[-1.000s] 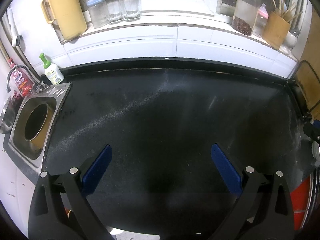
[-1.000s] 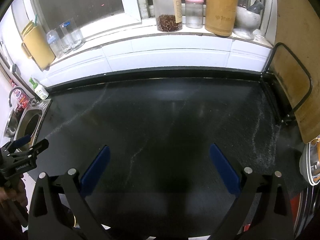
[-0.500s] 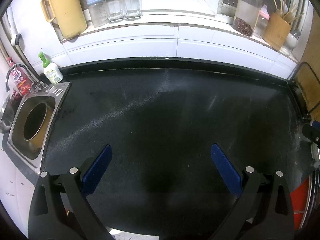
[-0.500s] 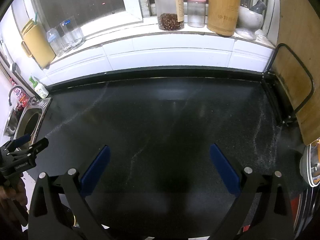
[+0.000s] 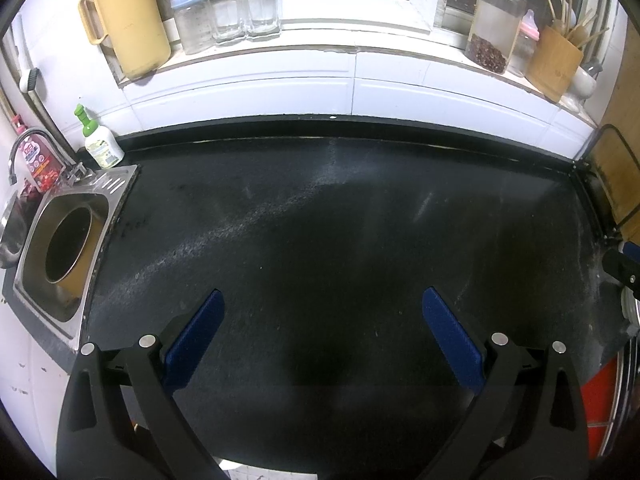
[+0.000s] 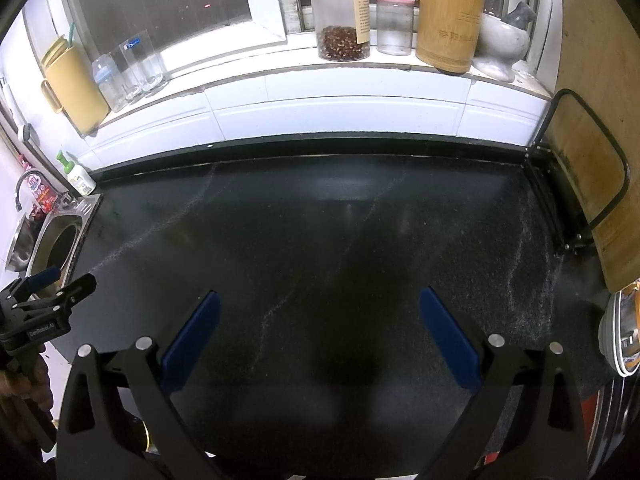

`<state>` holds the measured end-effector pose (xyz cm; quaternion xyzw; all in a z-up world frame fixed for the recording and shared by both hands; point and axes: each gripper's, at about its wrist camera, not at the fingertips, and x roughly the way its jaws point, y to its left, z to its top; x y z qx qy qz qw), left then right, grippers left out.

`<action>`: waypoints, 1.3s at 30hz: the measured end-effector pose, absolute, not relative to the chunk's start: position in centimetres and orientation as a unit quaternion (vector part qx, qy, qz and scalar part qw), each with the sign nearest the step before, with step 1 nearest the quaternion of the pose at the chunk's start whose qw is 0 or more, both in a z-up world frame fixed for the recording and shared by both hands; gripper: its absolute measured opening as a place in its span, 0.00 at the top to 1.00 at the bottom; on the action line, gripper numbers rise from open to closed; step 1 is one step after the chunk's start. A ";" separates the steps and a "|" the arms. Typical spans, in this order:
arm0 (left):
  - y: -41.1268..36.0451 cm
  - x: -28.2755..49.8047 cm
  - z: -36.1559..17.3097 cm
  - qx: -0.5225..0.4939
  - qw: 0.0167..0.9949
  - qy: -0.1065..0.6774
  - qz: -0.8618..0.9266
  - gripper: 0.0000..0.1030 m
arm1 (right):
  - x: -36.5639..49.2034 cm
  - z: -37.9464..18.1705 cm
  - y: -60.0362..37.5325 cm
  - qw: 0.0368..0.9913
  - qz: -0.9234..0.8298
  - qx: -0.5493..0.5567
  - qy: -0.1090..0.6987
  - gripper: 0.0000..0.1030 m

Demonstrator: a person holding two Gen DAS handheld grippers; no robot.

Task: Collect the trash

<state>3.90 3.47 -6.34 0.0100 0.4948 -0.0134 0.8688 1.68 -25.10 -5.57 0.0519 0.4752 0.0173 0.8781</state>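
No trash shows on the black countertop in either view. My left gripper hangs open over the counter's near part, with nothing between its blue pads. My right gripper is open too, over the same counter and holding nothing. In the right wrist view the left gripper appears at the far left edge, held by a hand, near the sink. A tip of the right gripper shows at the right edge of the left wrist view.
A steel sink with a round tub in it sits at the left, with a soap bottle behind. The windowsill holds a yellow jug, glasses, a jar, a baby bottle and a utensil holder. A cutting board in a rack stands at right.
Both views have shifted slightly, as if the grippers drew back or rose a little. Nothing was taken hold of or let go.
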 end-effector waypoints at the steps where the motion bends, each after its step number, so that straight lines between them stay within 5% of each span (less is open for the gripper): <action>1: 3.4 4.0 -6.3 0.011 0.869 0.495 -0.013 0.07 | 1.7 -5.5 -25.1 0.878 0.018 0.052 0.475 0.07; 39: 3.2 4.2 -7.3 0.035 0.875 0.483 -0.015 0.06 | 1.4 -6.9 -26.0 0.877 0.017 0.059 0.476 0.07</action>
